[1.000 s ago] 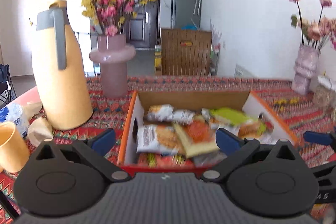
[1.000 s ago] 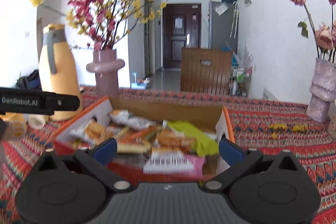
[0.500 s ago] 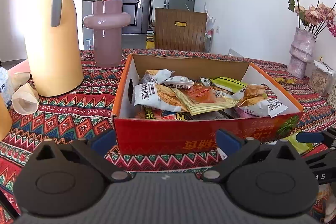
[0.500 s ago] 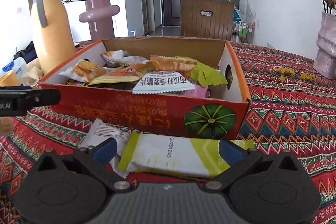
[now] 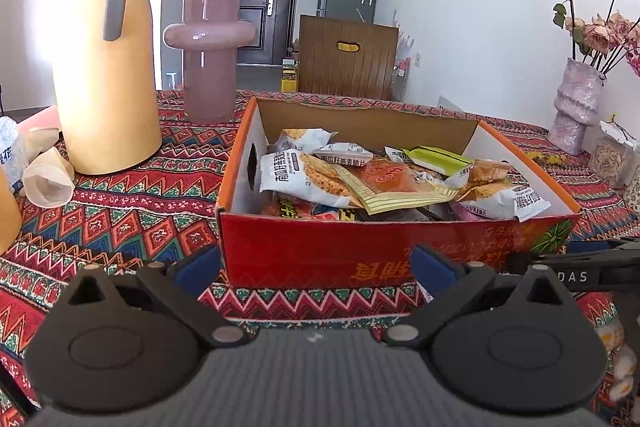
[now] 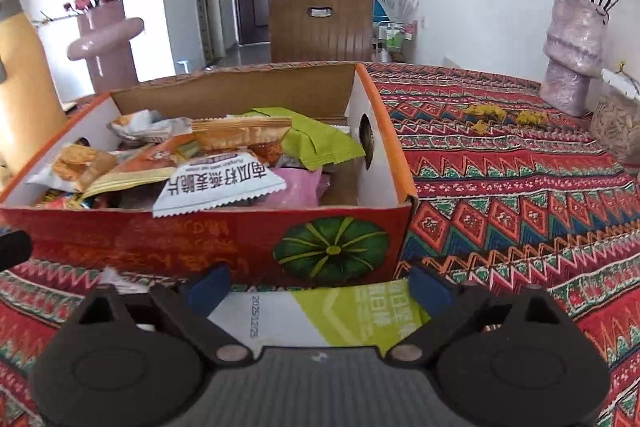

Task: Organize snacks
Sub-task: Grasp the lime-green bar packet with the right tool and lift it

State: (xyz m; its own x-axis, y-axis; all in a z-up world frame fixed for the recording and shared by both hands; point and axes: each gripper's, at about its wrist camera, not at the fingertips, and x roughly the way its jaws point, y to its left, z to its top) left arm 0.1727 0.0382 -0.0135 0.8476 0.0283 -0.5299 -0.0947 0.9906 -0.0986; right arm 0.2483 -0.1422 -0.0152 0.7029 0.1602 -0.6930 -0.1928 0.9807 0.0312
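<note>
Left wrist view: the left gripper [image 5: 316, 267] rests low over the patterned tablecloth [image 5: 132, 211], its jaws spread wide and holding nothing, with bare cloth between its blue fingertips [image 5: 198, 265]. Just beyond them stands the red cardboard box [image 5: 360, 251], open at the top and heaped with snack packets [image 5: 360, 179], among them a white packet with printed characters at the near left and a green one toward the far right. To the left of the box stand a tall yellow thermos jug [image 5: 108, 67] with a grey handle and, farther off, a pink vase [image 5: 208, 55] of pink and yellow blossoms; a paper cup [image 5: 48, 175] lies on its side near the left edge. A pale textured vase [image 5: 576, 107] of dried roses stands at the far right. Part of the right gripper [image 5: 576, 267] enters from the right, near the box's right corner. Right wrist view: the right gripper [image 6: 318, 285] points down at a white-and-green snack packet [image 6: 320, 315] lying flat on the cloth, just in front of the box's near wall [image 6: 224, 243]. The packet lies between the blue fingertips [image 6: 430, 285], whose jaws are closing from a wide spread; whether the pads already press on it cannot be told. The box's near right corner bears a green pumpkin picture [image 6: 332, 247].
</note>
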